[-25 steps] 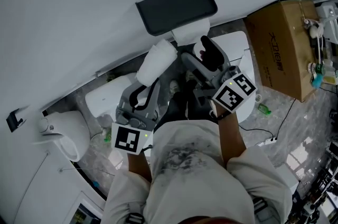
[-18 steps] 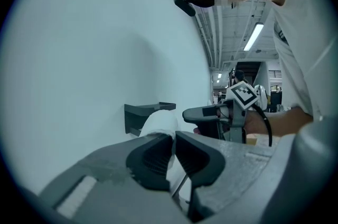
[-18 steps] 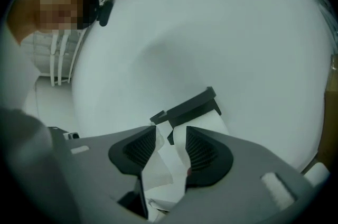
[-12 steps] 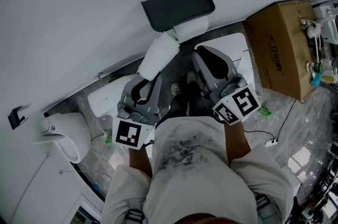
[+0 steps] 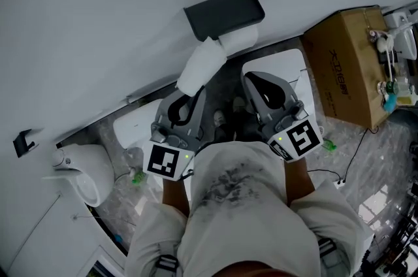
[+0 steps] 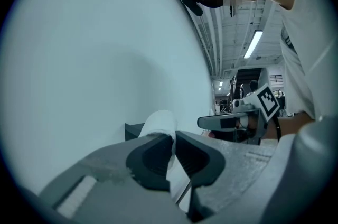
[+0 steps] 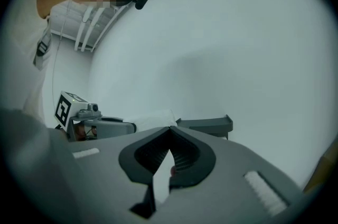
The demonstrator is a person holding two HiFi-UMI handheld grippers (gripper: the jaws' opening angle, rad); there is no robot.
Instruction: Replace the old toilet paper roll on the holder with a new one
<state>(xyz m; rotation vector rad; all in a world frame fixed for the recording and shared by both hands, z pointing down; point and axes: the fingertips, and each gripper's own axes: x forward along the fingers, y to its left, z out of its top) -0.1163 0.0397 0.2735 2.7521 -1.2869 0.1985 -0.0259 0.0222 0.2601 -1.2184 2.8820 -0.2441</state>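
A dark shelf-like holder [image 5: 225,11] is fixed to the white wall, with a white roll [image 5: 239,38] just beneath it. My left gripper [image 5: 194,91] is shut on the wall of a second white toilet roll [image 5: 201,66], which stands tilted just left of the holder. In the left gripper view the jaws pinch this roll [image 6: 158,122], with the holder [image 6: 133,130] behind it. My right gripper [image 5: 251,76] is below the holder, to the right of the held roll, with its jaws shut and nothing between them. In the right gripper view the right gripper's [image 7: 170,130] tips meet in front of the holder [image 7: 206,123].
A cardboard box [image 5: 346,60] stands at the right by the wall. A white toilet [image 5: 81,164] is at the lower left, a white lidded unit [image 5: 284,63] below the holder. A green bottle [image 5: 328,146] and cables lie on the marbled floor.
My right gripper has shut its jaws, rolled and drawn back from the roll under the holder. My left gripper has carried its roll up closer to the holder.
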